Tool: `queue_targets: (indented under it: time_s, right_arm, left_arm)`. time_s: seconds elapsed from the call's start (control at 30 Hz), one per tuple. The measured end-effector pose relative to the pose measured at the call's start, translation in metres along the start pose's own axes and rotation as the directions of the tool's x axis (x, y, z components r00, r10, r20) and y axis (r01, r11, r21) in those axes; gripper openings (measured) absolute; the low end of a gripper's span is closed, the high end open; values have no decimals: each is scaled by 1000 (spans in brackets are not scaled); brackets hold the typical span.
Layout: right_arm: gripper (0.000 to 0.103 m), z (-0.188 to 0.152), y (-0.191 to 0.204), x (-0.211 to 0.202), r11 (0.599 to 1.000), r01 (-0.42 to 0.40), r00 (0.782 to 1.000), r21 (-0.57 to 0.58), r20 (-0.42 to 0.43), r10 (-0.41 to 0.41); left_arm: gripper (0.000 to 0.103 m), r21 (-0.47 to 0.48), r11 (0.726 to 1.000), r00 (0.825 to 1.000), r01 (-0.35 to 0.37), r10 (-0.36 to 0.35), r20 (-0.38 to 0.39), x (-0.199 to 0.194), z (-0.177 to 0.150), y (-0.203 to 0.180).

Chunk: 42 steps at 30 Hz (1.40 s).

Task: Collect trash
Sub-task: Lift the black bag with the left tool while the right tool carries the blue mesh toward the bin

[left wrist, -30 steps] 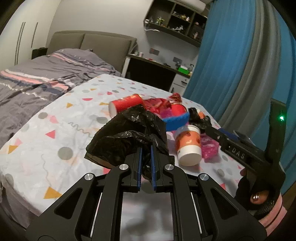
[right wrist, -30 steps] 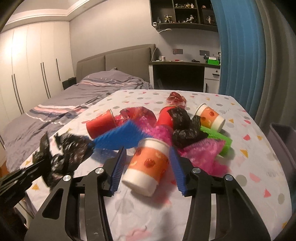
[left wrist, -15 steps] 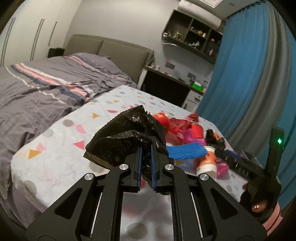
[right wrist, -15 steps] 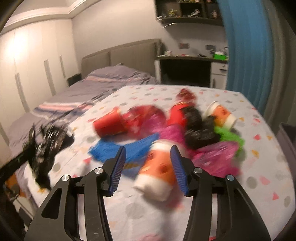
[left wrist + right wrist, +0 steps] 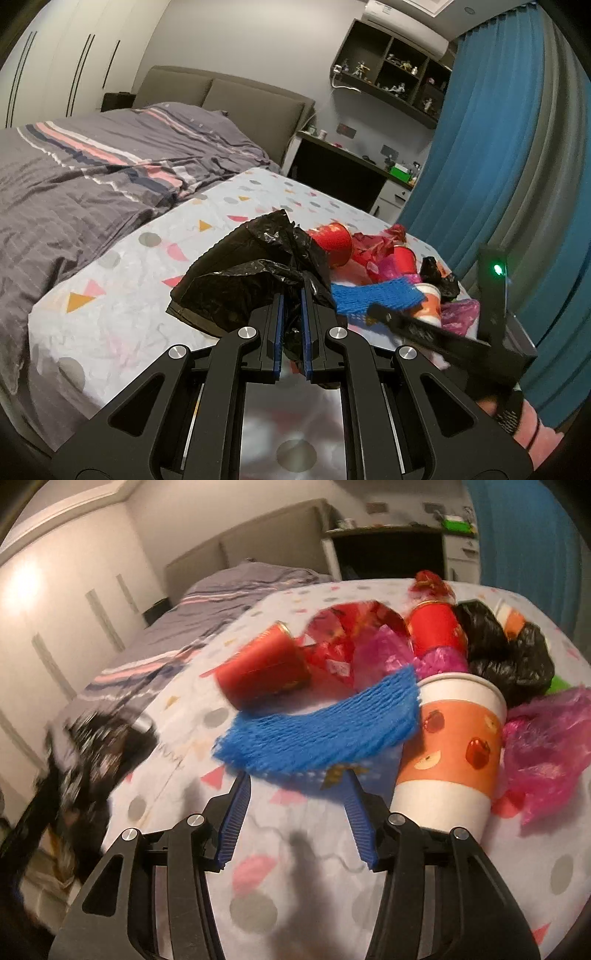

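Observation:
My left gripper (image 5: 291, 295) is shut on a crumpled black trash bag (image 5: 251, 280), held above the near corner of the table; the same bag (image 5: 92, 746) shows blurred at the left in the right wrist view. My right gripper (image 5: 297, 779) is open, low over the cloth, with nothing between its fingers. A blue foam net (image 5: 321, 723) lies just beyond its tips. A paper cup with an apple print (image 5: 450, 753) stands against the outside of its right finger. Behind lie a red cup (image 5: 266, 672), a second red cup (image 5: 436, 627), pink plastic (image 5: 546, 746) and black bags (image 5: 509, 653).
The trash sits on a table with a white cloth (image 5: 122, 295) printed with dots and triangles. A bed with a grey striped cover (image 5: 92, 173) runs along the left. A blue curtain (image 5: 498, 147) hangs at the right, and a dark desk (image 5: 340, 177) stands behind.
My right gripper has dropped and shifted left: the paper cup that stood between its fingers is now outside the right one, and the blue net is ahead. The left gripper drifted sideways with the bag.

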State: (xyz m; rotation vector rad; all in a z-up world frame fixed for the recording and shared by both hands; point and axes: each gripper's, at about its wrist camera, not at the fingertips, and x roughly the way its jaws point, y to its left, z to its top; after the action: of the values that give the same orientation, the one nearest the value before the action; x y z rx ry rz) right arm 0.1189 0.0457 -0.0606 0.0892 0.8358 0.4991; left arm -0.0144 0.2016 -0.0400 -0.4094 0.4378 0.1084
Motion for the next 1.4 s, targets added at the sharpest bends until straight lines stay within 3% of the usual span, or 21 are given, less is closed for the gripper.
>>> queue_targets:
  time_s: [0.13,0.27,0.33,0.63,0.93,1.13,1.4]
  right_arm:
    - [52,11,2,9,998,48,999,47,8,-48]
    - [17,16,3,17,996,76,997,48,0,-76]
    - [9,14,1,14,997,70,997,44,7,-71]
    - [8,19,-4,-42,999,24,987,-25,158,-19]
    - [8,30,-34,-129,999,26,934,-42,357,-9]
    - [8,23,-61,-163,998,50,916,-27,399,-35]
    - [8,7,-112,-201,994,108,891,26,442,-108]
  left_arm:
    - [8,12,1000,1000,14,-14,-14,3,-3,-3]
    - [8,10,1000,999,19,-19,-27,7,-5,0]
    - [8,10,1000,999,22,-22,-29,7,-6,0]
    - [8,23,999,999,29,-28,-32,9,-6,-9]
    - [8,90,995,999,52,-50,-19,8,0,-46]
    - [8,139,987,997,76,-74,-16,11,3,-79]
    - [8,217,963,987,159,-155,-35,19,0,-142]
